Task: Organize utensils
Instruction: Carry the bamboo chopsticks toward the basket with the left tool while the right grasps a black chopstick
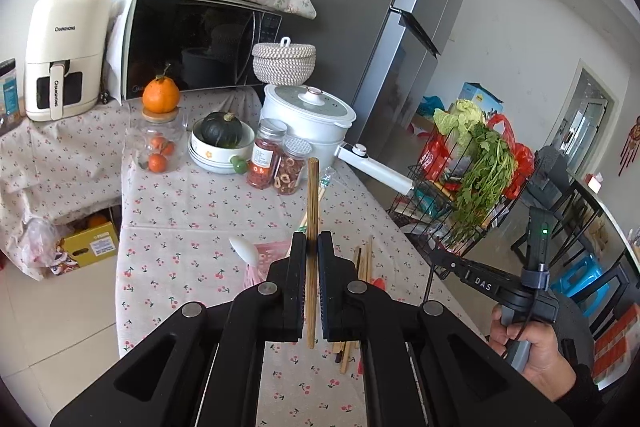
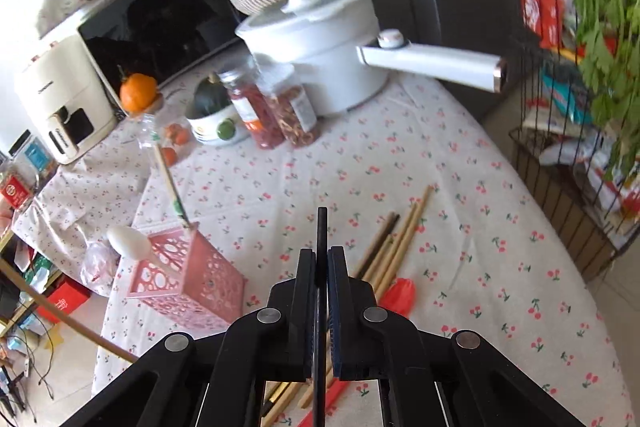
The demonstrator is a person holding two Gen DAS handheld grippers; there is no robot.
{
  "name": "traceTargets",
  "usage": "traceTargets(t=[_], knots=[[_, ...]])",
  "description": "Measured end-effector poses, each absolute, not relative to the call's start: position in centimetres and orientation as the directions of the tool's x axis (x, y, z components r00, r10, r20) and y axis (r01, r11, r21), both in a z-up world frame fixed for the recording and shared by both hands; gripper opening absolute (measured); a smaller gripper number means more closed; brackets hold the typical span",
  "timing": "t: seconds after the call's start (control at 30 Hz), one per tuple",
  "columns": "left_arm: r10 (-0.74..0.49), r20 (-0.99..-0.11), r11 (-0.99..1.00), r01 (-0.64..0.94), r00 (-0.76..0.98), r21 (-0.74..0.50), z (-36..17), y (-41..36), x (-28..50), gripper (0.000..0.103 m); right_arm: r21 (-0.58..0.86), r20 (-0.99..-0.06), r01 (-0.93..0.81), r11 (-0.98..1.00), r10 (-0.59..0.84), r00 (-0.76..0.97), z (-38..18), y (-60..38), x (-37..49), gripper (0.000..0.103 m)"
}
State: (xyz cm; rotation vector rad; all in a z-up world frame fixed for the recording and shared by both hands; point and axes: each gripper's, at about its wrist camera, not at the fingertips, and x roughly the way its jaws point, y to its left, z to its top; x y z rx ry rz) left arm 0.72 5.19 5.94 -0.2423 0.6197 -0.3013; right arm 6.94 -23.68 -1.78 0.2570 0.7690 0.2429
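Pink utensil basket lies lower left of the right tongs, nipped on an upright black chopstick; left tongs pinch a wooden chopstick, other chopsticks loose on the surface.

Bright, even daylight fills both views, and shadows on the tablecloth are soft. Left wrist view is sharp; the microwave door mirrors the room. Right wrist view smears with motion, worst at the pot handle and greens. Fisheye bending curves the edges, and the corners are black.
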Motion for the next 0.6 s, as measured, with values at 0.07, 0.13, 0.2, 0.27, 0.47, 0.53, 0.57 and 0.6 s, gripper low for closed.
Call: traceTargets(t=[0.07, 0.13, 0.2, 0.27, 0.47, 0.53, 0.57, 0.6], knots=[[-0.347, -0.519, 0.927, 0.201, 0.781, -0.316, 6.2, 5.3, 0.5, 0.005, 0.3, -0.612, -0.161, 0.94, 0.319, 0.724, -0.6, -23.2, 5.6, 0.004], [-0.346, -0.505, 0.926, 0.201, 0.791, -0.319, 6.5, 5.5, 0.4, 0.005, 0.289, -0.578, -0.194, 0.938, 0.332, 0.746, 0.4, -22.8, 4.3, 0.004], [-0.338, -0.487, 0.927, 0.196, 0.805, -0.32, 6.9, 5.8, 0.3, 0.005, 0.279, -0.548, -0.219, 0.935, 0.343, 0.763, 1.1, -22.4, 3.1, 0.004], [-0.328, -0.469, 0.928, 0.188, 0.82, -0.321, 7.2, 6.1, 0.2, 0.005, 0.275, -0.514, -0.247, 0.929, 0.359, 0.779, 2.0, -21.9, 2.2, 0.004], [-0.295, -0.431, 0.933, 0.16, 0.853, -0.322, 8.0, 6.7, 0.6, 0.005, 0.259, -0.422, -0.316, 0.913, 0.401, 0.813, 4.9, -20.6, 1.2, 0.004], [-0.285, -0.417, 0.935, 0.155, 0.863, -0.318, 8.5, 6.9, 0.9, 0.005, 0.258, -0.404, -0.333, 0.907, 0.414, 0.816, 6.1, -20.0, 1.4, 0.004], [-0.277, -0.405, 0.937, 0.152, 0.871, -0.314, 8.8, 7.0, 1.1, 0.005, 0.26, -0.393, -0.34, 0.904, 0.42, 0.818, 6.7, -19.8, 1.6, 0.004], [-0.268, -0.395, 0.94, 0.149, 0.879, -0.307, 9.1, 7.0, 1.2, 0.005, 0.264, -0.38, -0.348, 0.9, 0.429, 0.82, 7.3, -19.6, 1.8, 0.004]])
